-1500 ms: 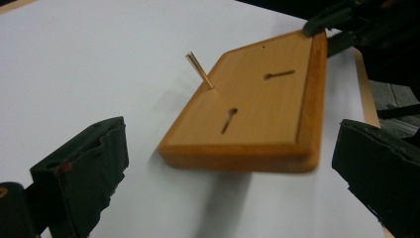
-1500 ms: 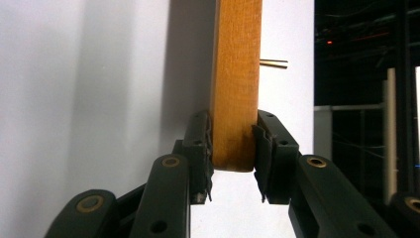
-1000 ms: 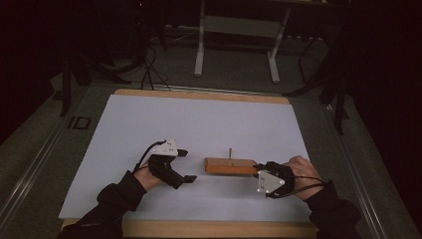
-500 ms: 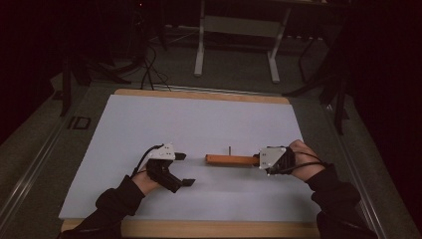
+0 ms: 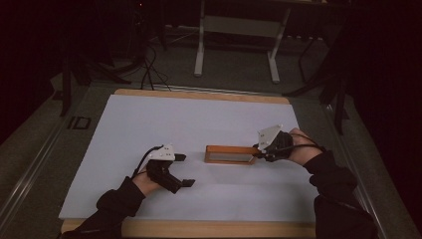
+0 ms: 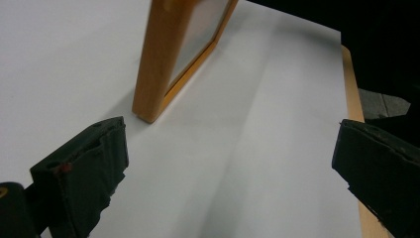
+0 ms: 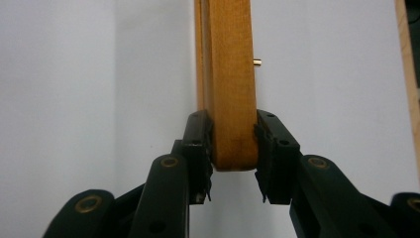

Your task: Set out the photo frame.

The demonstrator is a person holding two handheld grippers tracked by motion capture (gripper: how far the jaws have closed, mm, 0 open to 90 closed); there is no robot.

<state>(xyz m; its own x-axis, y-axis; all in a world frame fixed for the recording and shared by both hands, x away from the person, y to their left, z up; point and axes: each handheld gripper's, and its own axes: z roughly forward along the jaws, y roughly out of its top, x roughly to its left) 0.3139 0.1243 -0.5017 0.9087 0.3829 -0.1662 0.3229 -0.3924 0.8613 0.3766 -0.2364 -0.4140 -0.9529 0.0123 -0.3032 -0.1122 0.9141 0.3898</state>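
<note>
Frame [image 5: 231, 154], wooden, stood on edge at centre right of the high view, on the white sheet [image 5: 199, 124]. Right gripper [image 5: 259, 151] clamped its right end. Left gripper [image 5: 183, 170], lower left, gaped wide, holding nothing, apart from the frame.

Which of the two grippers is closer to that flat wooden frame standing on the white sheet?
Right. The right gripper clamps one end of the flat wooden frame; the left gripper sits open, apart from its other end.
</note>
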